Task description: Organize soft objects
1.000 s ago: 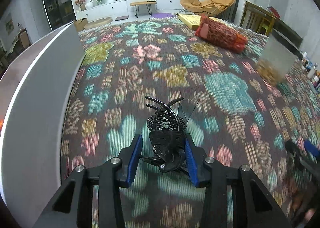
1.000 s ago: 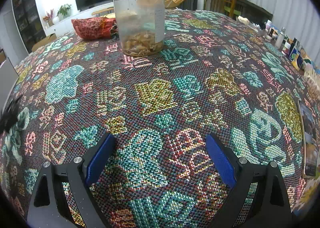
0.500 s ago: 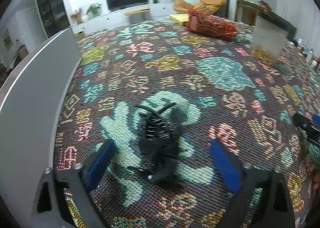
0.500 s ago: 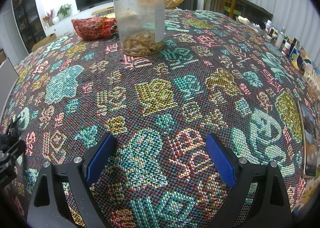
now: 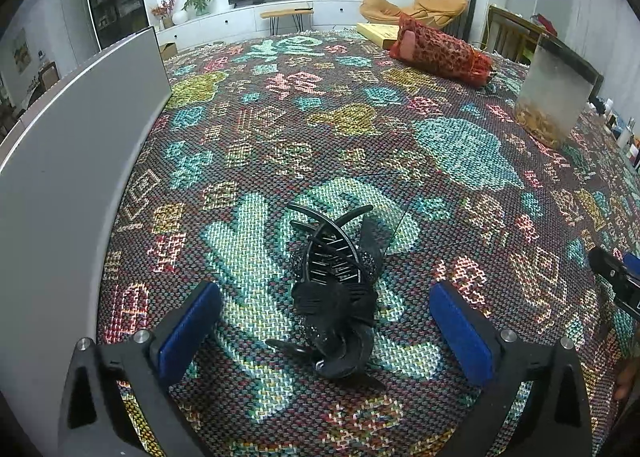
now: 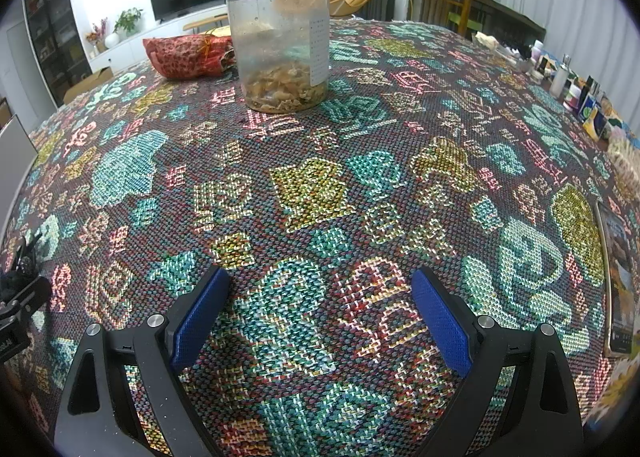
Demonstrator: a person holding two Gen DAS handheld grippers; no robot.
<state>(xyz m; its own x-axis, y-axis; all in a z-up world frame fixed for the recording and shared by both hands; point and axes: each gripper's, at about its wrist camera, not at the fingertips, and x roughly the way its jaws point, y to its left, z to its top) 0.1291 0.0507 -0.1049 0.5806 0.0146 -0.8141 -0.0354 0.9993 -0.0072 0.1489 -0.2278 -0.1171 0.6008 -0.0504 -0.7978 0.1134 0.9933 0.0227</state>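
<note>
Left gripper (image 5: 326, 321), jaws opening, frees a black hair clip (image 5: 336, 289) at twelve o'clock; right gripper (image 6: 320, 313) idles agape.

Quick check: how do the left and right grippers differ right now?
The left gripper has a black hair clip lying on the woven cloth between its jaws, which are opening; the right gripper has only cloth. Both stand wide, pads touching nothing.
</note>
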